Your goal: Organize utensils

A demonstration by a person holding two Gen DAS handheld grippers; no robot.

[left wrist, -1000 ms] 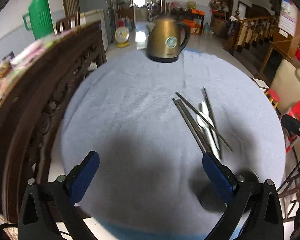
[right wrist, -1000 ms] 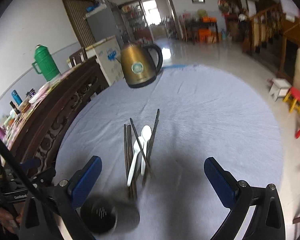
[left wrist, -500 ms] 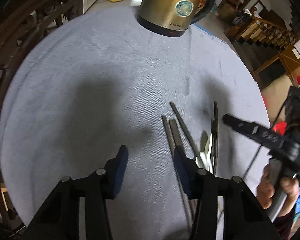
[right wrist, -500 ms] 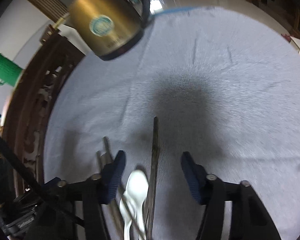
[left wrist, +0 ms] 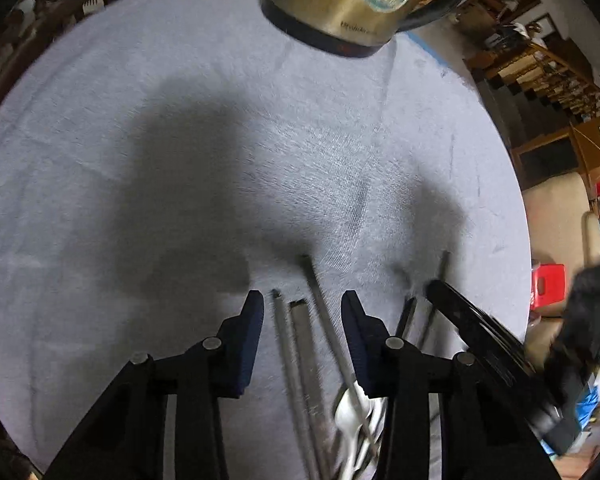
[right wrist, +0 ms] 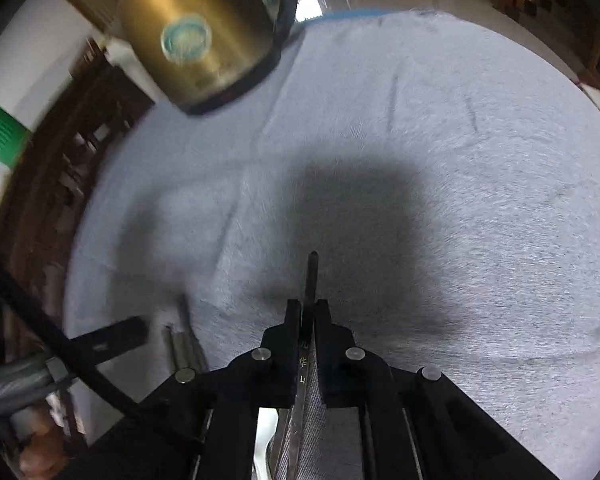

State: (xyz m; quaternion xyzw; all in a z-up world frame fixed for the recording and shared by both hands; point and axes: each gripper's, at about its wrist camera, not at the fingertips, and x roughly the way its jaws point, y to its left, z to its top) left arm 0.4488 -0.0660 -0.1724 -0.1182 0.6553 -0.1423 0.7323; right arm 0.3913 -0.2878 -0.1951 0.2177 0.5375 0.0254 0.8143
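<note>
Grey cloth covers the table, and a brass kettle stands at its far side. The right gripper is clamped on one dark chopstick. The left gripper is closing over three chopsticks that lie between its jaws, not yet pressed. A white spoon lies beside them.
</note>
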